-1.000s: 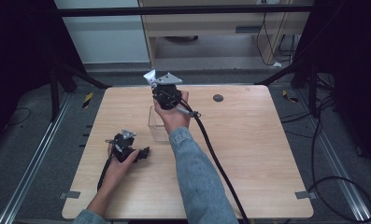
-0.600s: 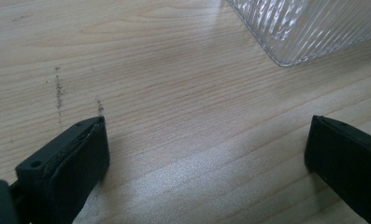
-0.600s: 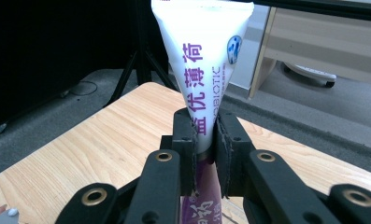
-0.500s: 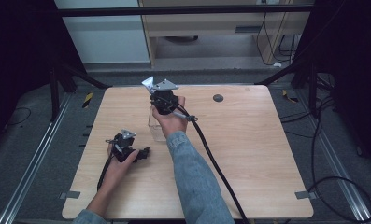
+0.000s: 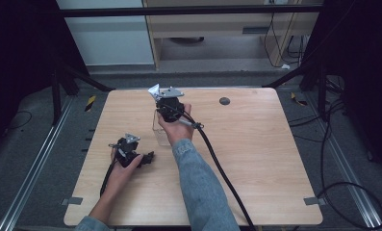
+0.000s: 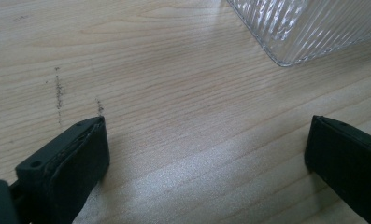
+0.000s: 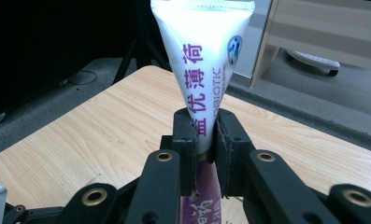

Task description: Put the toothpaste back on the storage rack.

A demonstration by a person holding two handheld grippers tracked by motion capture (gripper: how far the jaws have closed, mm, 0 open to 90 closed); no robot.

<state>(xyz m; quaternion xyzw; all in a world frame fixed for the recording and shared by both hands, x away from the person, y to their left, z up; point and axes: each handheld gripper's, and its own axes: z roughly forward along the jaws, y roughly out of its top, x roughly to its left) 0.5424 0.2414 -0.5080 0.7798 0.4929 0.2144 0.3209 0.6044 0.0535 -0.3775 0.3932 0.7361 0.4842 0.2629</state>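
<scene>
Right gripper view records the right gripper [image 7: 205, 135] clamped on a white tube [image 7: 203, 51] with purple lettering, its flat crimped end pointing away from the gripper. High view places that gripper above a clear ribbed container [image 5: 160, 131] standing on the wooden surface [image 5: 256, 159]. Left gripper [image 5: 147, 158] rests low on the surface, near the container, its 2 jaws wide apart with nothing between them.

A light wooden table [image 5: 256, 144] stands on grey carpet [image 5: 34, 159]. Beyond the table's far edge are a white cabinet [image 5: 107, 38] and a pale wooden desk [image 5: 227, 29]. Metal rails [image 5: 30, 178] run along the floor left and right of the table. Black cables [image 5: 352, 187] lie to its right.
</scene>
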